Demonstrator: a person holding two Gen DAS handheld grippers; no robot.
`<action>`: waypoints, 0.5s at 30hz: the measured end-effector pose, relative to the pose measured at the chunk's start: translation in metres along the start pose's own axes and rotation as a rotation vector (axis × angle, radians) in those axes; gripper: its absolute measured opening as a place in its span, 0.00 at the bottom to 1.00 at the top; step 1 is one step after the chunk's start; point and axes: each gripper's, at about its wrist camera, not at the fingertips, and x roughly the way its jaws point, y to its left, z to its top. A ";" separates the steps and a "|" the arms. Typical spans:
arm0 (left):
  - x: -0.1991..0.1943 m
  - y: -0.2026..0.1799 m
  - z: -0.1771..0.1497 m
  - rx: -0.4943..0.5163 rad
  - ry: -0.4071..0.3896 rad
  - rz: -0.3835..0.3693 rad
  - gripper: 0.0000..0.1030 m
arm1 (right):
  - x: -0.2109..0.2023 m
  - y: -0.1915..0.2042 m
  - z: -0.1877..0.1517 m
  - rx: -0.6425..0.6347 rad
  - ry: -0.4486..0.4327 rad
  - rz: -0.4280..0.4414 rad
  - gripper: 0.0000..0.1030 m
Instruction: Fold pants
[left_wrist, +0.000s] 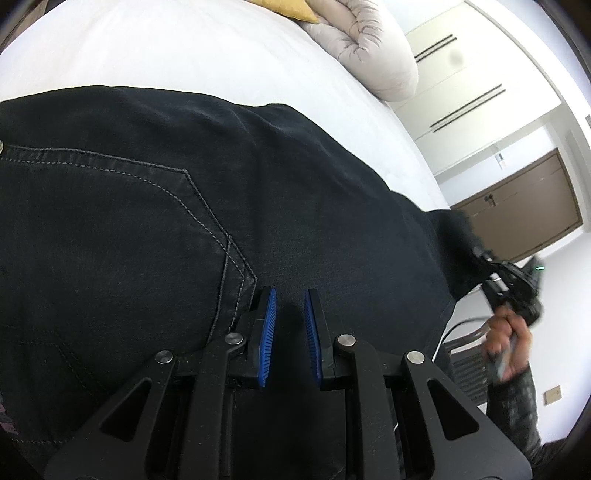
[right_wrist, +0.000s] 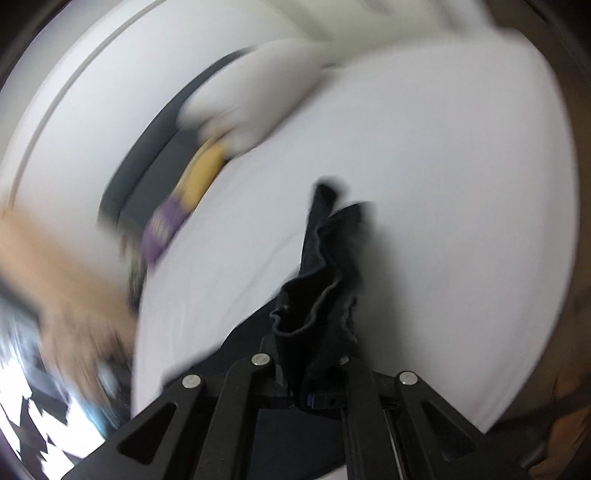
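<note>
My right tool (right_wrist: 317, 369) is clamped on the bunched hem of a leg of the black denim pants (left_wrist: 184, 206), the cloth sprouting up between its hidden pads; my left tool (left_wrist: 290, 332) sits nearly together, a slim gap between its blue pads (left_wrist: 267, 332), pressing down on the seat beside the stitched back pocket (left_wrist: 110, 221). I judge the fold barely begun: the leg is gripped but not yet laid over. The pants lie spread on the white bed (left_wrist: 166, 48), dark, faintly worn, grey-stitched
</note>
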 end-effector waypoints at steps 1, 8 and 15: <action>-0.002 0.002 0.000 -0.014 -0.004 -0.007 0.16 | 0.002 0.035 -0.013 -0.114 0.020 0.002 0.05; -0.019 -0.001 0.002 -0.092 -0.022 -0.100 0.69 | 0.092 0.154 -0.155 -0.697 0.262 -0.127 0.06; -0.012 -0.007 0.013 -0.198 0.004 -0.194 0.93 | 0.083 0.161 -0.175 -0.836 0.205 -0.206 0.06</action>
